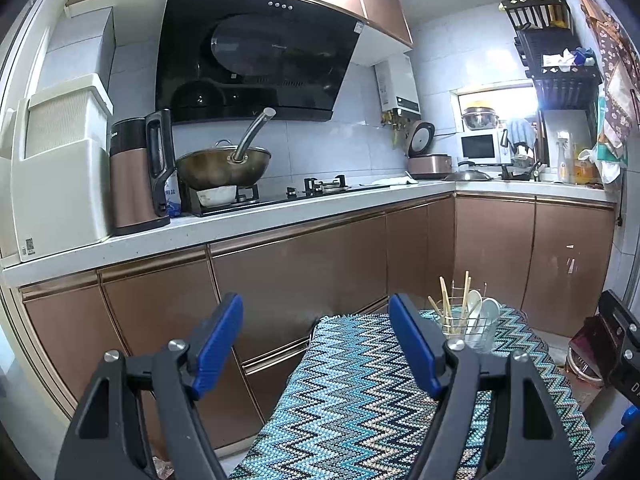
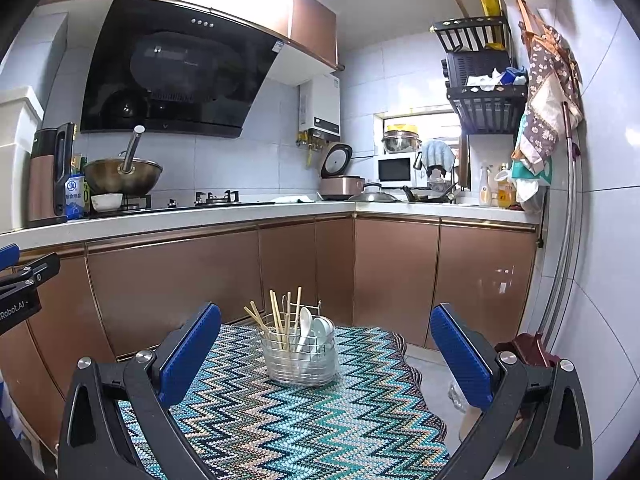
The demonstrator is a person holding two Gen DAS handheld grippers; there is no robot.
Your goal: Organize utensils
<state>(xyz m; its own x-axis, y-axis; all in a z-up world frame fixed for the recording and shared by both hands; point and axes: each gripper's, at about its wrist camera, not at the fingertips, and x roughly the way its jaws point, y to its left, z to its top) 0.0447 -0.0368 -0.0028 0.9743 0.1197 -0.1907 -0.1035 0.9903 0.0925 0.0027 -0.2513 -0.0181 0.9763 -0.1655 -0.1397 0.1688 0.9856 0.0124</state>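
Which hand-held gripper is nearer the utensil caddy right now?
Right, as far as these views show. The right hand-held gripper is open and faces the utensil caddy squarely. The left hand-held gripper, also open, has it off to its right side.

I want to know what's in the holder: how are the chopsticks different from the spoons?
The chopsticks are thin tan sticks; the spoons are white with rounded bowls. The chopsticks rise higher and fan out at angles; the spoons sit lower, close together. The chopsticks fill the left side, the spoons the right. Both stand in the same clear holder.
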